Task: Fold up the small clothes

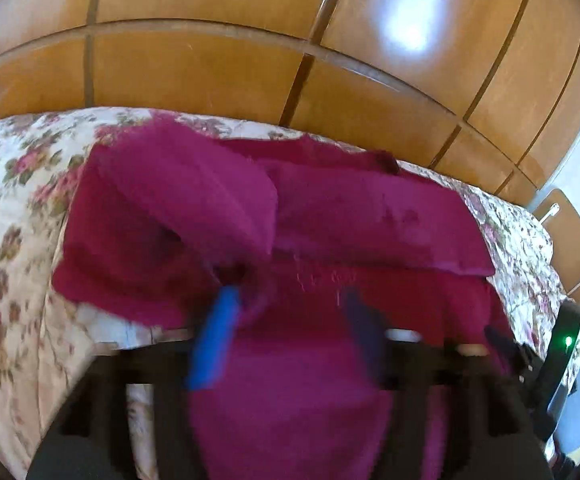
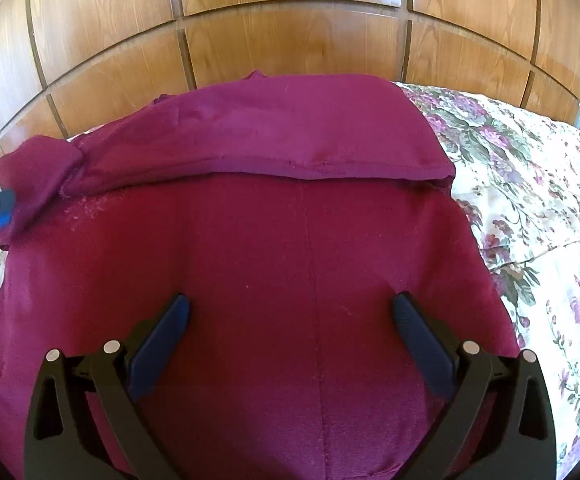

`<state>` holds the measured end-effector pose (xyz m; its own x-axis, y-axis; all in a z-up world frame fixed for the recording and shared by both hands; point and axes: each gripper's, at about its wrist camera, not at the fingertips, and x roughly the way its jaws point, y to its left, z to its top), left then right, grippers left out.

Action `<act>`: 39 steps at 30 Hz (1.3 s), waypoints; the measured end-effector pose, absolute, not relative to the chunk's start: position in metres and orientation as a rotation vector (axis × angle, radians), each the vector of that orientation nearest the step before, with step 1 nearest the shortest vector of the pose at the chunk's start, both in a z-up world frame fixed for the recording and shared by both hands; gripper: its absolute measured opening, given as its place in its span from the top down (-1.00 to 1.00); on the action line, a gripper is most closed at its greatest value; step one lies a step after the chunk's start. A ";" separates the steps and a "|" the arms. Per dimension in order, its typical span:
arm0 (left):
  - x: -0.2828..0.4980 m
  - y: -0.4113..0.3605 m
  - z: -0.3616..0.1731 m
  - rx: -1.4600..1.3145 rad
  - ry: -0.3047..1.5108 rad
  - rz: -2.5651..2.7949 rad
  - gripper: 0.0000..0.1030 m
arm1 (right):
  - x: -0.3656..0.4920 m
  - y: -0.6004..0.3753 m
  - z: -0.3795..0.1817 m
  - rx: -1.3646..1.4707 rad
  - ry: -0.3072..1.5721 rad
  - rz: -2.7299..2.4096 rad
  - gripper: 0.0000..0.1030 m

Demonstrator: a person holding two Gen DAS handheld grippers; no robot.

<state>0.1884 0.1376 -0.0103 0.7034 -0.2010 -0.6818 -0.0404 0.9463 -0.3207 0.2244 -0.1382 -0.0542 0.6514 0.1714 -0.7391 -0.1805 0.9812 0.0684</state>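
Plainly, with the magenta garment (image 2: 290, 248) spread on the floral bed (image 2: 530, 200), both our left gripper (image 1: 285, 312) and right gripper (image 2: 290, 312) hold fingers spread and empty, so the loose sleeve (image 1: 193, 200) at upper left may flop open.

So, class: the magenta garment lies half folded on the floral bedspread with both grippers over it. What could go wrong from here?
1. The sleeve at the garment's left end sits bunched; it may spoil the fold.
2. The left gripper is open close to loose cloth and could snag it.
3. The far fold edge lies near the bedspread's end and could slip off.
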 end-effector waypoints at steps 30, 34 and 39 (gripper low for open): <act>0.092 0.130 -0.070 -0.233 0.783 0.015 -0.38 | 0.266 0.101 0.080 -0.275 0.670 0.671 0.83; 0.089 0.128 -0.070 -0.228 0.781 0.017 -0.39 | 0.292 0.005 0.131 0.007 0.600 0.664 0.83; 0.090 0.124 -0.066 -0.225 0.800 0.034 -0.39 | 0.331 -0.106 0.111 0.190 0.664 0.526 0.82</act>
<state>0.0898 0.1237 -0.0657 0.6972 -0.0552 -0.7147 -0.1151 0.9755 -0.1876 0.3314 -0.1058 0.1109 0.6635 0.5213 -0.5367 -0.4031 0.8534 0.3306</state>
